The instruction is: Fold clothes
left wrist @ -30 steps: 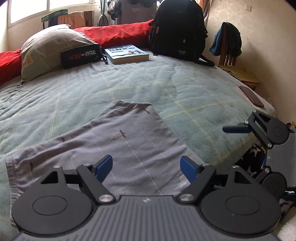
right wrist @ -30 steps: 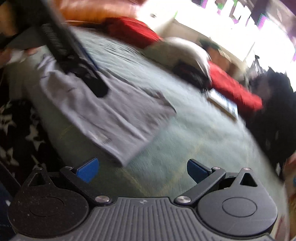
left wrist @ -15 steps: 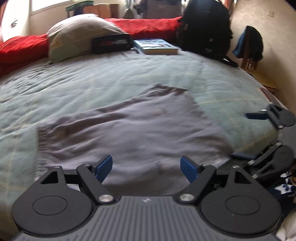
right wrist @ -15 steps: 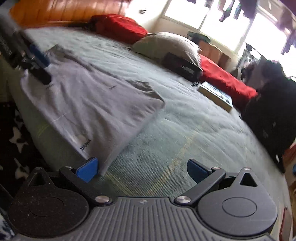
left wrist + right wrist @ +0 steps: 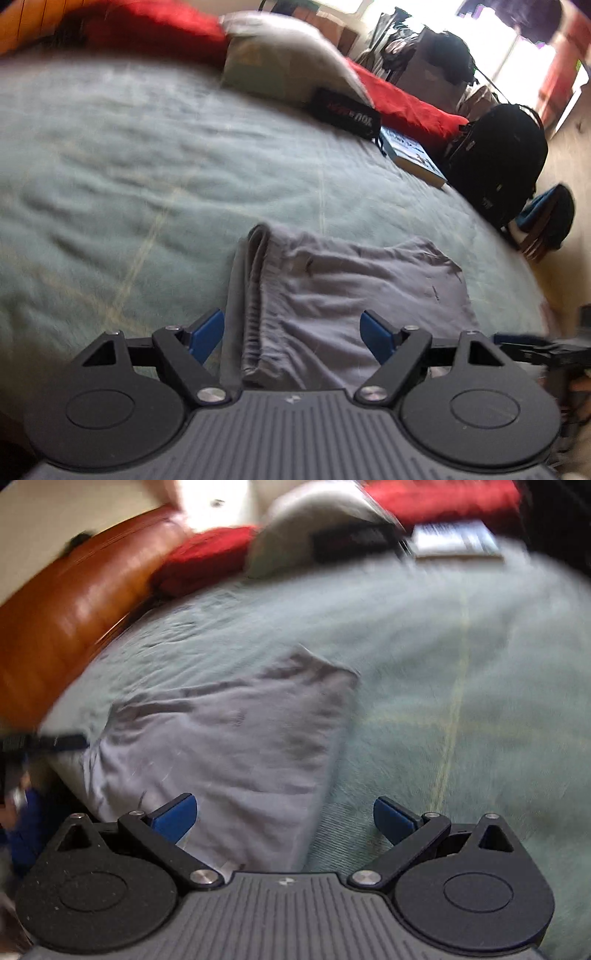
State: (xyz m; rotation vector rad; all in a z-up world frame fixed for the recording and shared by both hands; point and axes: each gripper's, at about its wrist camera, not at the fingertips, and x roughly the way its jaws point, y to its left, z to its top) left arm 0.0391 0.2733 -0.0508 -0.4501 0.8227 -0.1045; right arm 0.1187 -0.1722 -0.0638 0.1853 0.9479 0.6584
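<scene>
Pale green quilted bedspread [image 5: 147, 177], flat grey fabric garment [image 5: 351, 295] on it, left gripper [image 5: 291, 332] fingers apart over waistband, right gripper [image 5: 284, 814] fingers apart, empty.

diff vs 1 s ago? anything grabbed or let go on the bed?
Both views have swung and rolled. The left hand-held gripper now faces the elastic waistband end of the grey shorts; the right hand-held gripper faces their opposite edge. Nothing taken or released: both stay open and empty. The shorts look flat on the green bedspread as before, though blur hides small shifts; pillow, book and backpack are unmoved.
</scene>
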